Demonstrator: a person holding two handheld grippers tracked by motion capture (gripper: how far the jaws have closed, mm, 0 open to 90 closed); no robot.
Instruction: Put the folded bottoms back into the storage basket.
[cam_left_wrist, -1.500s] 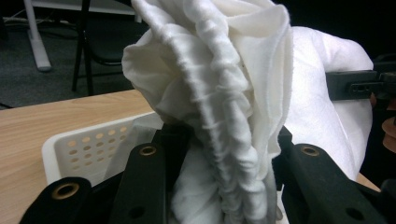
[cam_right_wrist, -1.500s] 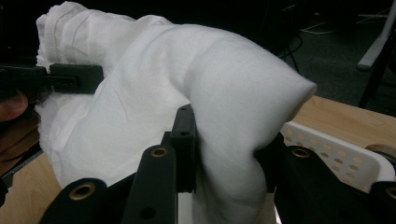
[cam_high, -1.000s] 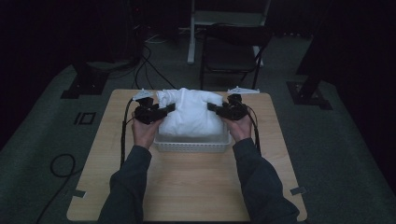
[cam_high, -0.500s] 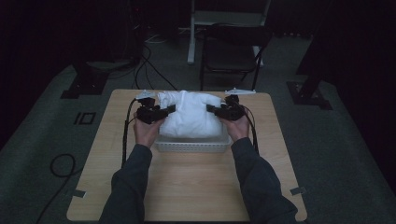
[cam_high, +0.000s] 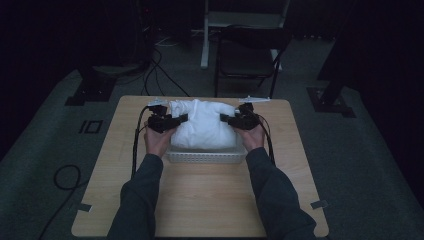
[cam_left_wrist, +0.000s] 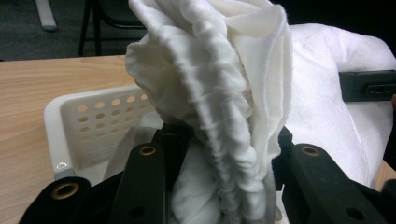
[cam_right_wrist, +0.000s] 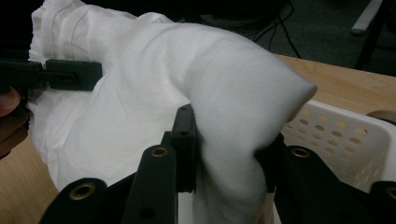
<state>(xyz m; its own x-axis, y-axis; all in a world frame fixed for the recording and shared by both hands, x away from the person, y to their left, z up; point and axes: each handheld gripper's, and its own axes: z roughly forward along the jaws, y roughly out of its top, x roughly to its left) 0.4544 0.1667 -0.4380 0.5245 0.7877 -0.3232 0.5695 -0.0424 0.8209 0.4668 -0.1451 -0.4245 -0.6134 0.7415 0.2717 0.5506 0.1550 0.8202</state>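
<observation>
1. I had both grippers on one white cloth (cam_high: 204, 125), bunched above a white perforated basket (cam_high: 206, 156) that stood near the far edge of the bench (cam_high: 200, 200), roughly midway between its left and right edges.

2. The left gripper (cam_high: 167, 121) had its jaws pinching a gathered, pleated fold of the cloth (cam_left_wrist: 224, 107); in the left gripper view the fabric rose straight up between them, with the basket's holed wall (cam_left_wrist: 100, 126) just behind.

3. The right gripper (cam_high: 240, 119) had its jaws clamped on a thick rounded fold at the other end of the cloth (cam_right_wrist: 233, 107), with the basket's rim (cam_right_wrist: 341, 135) just beside it on the far side.

4. My judgement of progress: the cloth was gripped at both ends and held over the basket, its lower part seeming to sit inside the walls, though I could not tell how much rested on the bottom. I could not say whether it was going in or coming out; either way the grasp was done and the lowering or lifting was left, along with the release.

5. Count: one cloth, one basket, two grippers, one bench. Beyond the bench stood one dark chair (cam_high: 248, 55) on the floor, well apart from the work.
</observation>
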